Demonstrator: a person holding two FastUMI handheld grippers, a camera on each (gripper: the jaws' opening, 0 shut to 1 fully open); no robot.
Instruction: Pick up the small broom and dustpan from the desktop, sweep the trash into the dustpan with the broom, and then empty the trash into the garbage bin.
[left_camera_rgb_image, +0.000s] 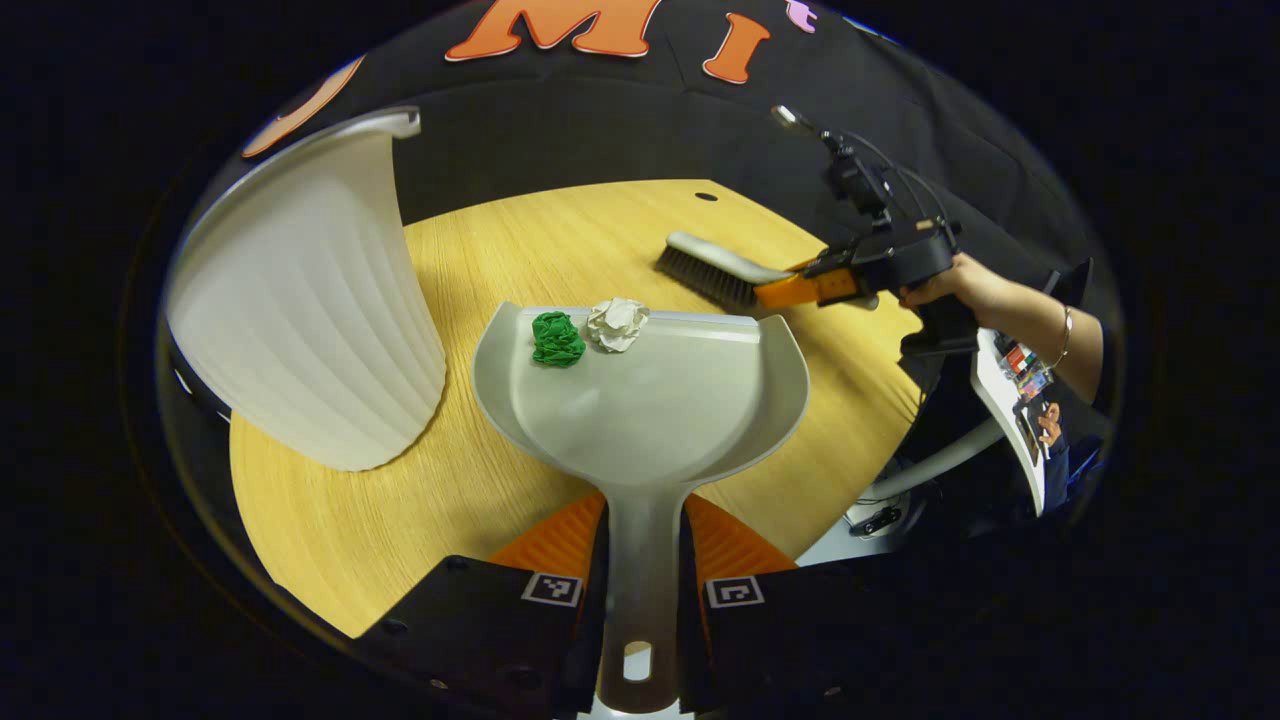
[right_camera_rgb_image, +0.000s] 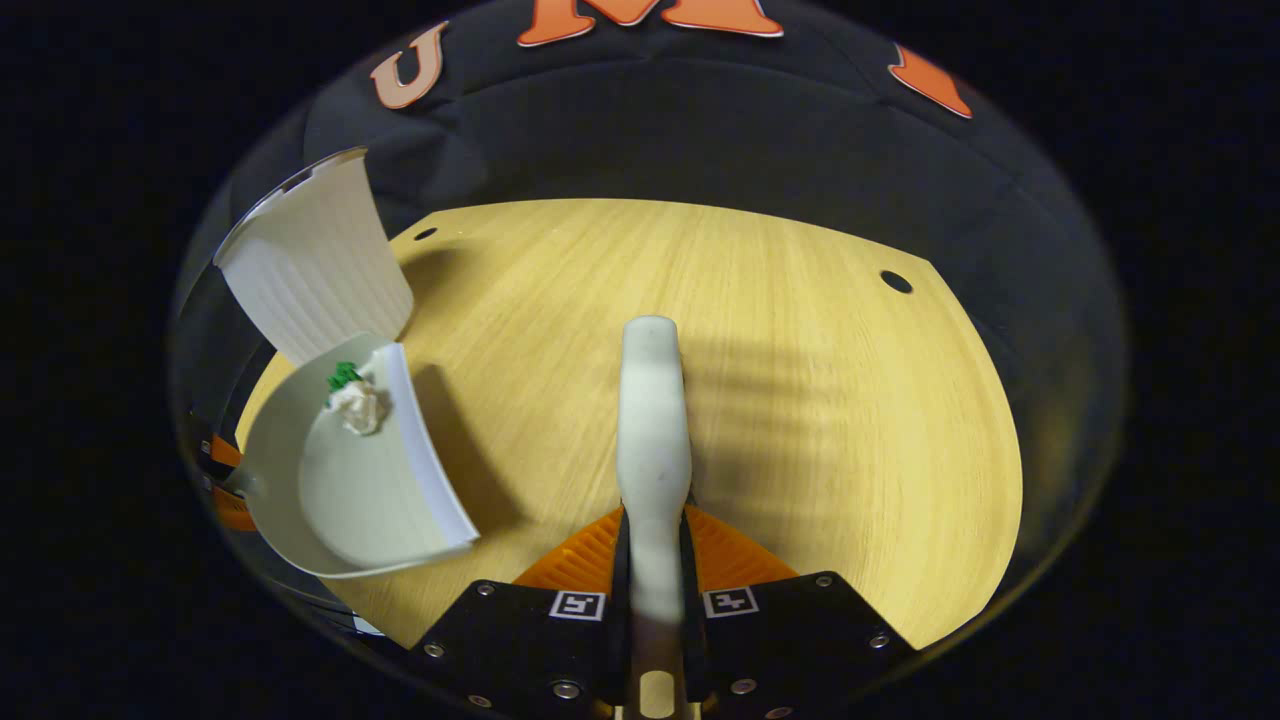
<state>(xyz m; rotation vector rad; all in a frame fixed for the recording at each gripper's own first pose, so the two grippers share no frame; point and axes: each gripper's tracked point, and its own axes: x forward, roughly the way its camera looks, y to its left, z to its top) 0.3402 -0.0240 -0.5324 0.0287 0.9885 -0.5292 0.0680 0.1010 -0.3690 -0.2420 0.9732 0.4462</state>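
The left gripper (left_camera_rgb_image: 640, 600) has its jaws closed on the handle of the dustpan (left_camera_rgb_image: 650, 400), whose pan reaches straight ahead of the jaws. Inside it, up against the front lip, lie a green paper wad (left_camera_rgb_image: 557, 339) and a white paper wad (left_camera_rgb_image: 617, 324), touching each other. The right gripper (right_camera_rgb_image: 655, 600) has its jaws clamped on the small broom (right_camera_rgb_image: 652, 420), whose back runs forward from the jaws above the desk (right_camera_rgb_image: 800, 400); in the left gripper view the bristles hang past the far right corner of the pan, apart from it.

The pick-up and the sweeping look done: no loose trash shows on the wood. What seems left is the emptying into the garbage bin (left_camera_rgb_image: 310, 300), the ribbed white tub ahead and to the left of the left jaws, close beside the pan's left wall.

The trash sits right at the open lip, so a forward tilt could spill it early. The bin's rim stands higher than the pan, so the pan needs lifting. The desk ahead of the right jaws is bare, with room to park the broom.
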